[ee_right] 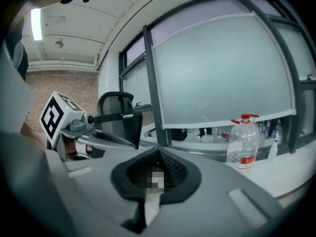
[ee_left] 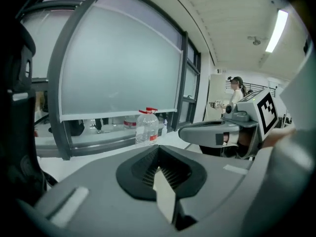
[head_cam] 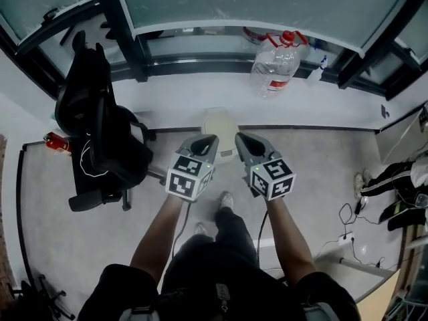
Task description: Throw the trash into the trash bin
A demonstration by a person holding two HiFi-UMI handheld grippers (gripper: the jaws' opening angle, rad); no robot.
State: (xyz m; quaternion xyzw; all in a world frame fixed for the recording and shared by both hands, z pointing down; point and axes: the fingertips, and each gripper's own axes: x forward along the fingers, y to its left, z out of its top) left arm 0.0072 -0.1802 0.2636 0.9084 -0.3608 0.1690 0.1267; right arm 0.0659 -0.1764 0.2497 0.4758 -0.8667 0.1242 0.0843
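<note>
Both grippers are held up side by side, close under the head camera. My left gripper (head_cam: pixel 211 139) has its jaws together in the left gripper view (ee_left: pixel 159 154), and I see nothing held between them. My right gripper (head_cam: pixel 241 138) likewise shows its jaws closed (ee_right: pixel 158 154), with no trash visible in them. On the floor far below, between the two tips, stands a pale round-topped bin (head_cam: pixel 221 127) against the low white ledge. I cannot make out any loose piece of trash.
A large clear water bottle (head_cam: pixel 274 65) with a red cap stands on the white window ledge (head_cam: pixel 180 95). A black office chair (head_cam: pixel 100 139) is at the left, with a red can (head_cam: pixel 57 142) beside it. Cables and shoes (head_cam: pixel 391 192) lie at the right.
</note>
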